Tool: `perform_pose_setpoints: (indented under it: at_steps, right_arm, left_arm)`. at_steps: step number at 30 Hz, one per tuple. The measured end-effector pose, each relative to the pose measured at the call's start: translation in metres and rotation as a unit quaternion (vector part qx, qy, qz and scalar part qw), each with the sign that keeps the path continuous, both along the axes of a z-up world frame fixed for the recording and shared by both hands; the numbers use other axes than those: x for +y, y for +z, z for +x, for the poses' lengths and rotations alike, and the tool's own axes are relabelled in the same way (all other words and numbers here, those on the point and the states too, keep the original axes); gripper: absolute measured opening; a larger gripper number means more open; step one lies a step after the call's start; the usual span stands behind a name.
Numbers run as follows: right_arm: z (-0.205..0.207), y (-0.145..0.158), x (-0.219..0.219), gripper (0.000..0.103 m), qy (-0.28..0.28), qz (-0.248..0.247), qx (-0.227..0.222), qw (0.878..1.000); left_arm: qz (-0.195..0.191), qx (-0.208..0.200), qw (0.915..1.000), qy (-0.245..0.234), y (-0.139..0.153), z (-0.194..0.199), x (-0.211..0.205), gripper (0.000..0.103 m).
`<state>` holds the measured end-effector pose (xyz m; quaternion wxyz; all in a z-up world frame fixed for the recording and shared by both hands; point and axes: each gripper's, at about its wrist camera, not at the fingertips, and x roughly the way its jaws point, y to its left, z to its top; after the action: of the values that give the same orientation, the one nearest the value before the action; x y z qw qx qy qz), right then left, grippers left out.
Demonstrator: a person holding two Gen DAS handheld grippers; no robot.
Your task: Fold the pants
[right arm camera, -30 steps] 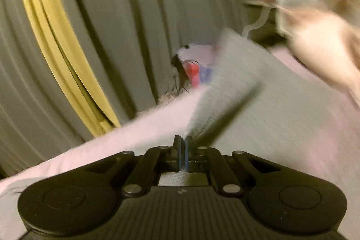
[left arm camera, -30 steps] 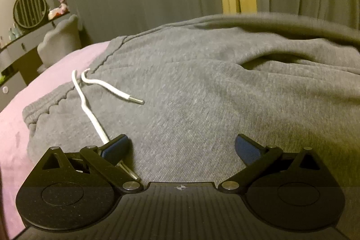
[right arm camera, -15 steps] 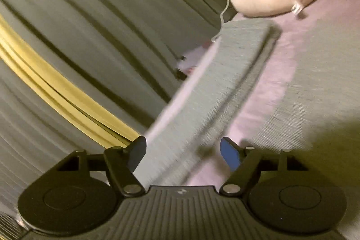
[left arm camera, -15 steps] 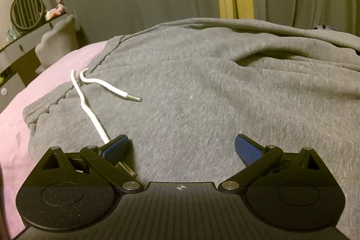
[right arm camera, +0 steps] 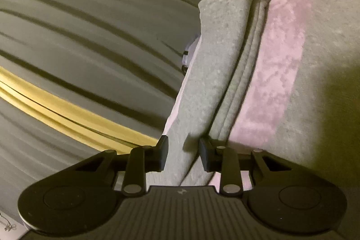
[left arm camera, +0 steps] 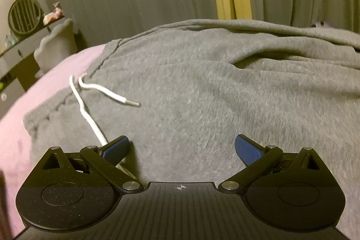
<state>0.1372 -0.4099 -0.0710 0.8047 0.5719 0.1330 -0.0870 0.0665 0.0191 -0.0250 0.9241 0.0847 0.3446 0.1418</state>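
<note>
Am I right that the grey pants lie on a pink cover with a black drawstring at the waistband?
Not quite: the drawstring is white, not black, as the left wrist view shows. The grey pants do lie on the pink cover.

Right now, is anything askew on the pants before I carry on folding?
The white drawstring cord lies loose across the grey sweatpants, one end running under the open left gripper. Otherwise nothing stands out.
</note>
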Motion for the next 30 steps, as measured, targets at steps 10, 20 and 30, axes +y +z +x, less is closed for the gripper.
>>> perform_pose_setpoints:
  at_steps: [10, 20, 30]
  right_arm:
    - [0.016, -0.009, 0.012, 0.008, -0.008, -0.036, 0.012, 0.999]
    - [0.025, -0.012, 0.024, 0.007, -0.002, -0.074, 0.016, 0.997]
    - [0.030, -0.015, 0.022, 0.007, -0.013, -0.069, 0.006, 0.998]
  left_arm:
    - [-0.187, -0.084, 0.9787, -0.012, 0.105, 0.109, 0.052, 0.103]
    - [-0.414, 0.000, 0.9071, 0.077, 0.071, 0.286, 0.108, 0.071]
    - [-0.446, 0.019, 0.8831, 0.143, 0.031, 0.325, 0.136, 0.050]
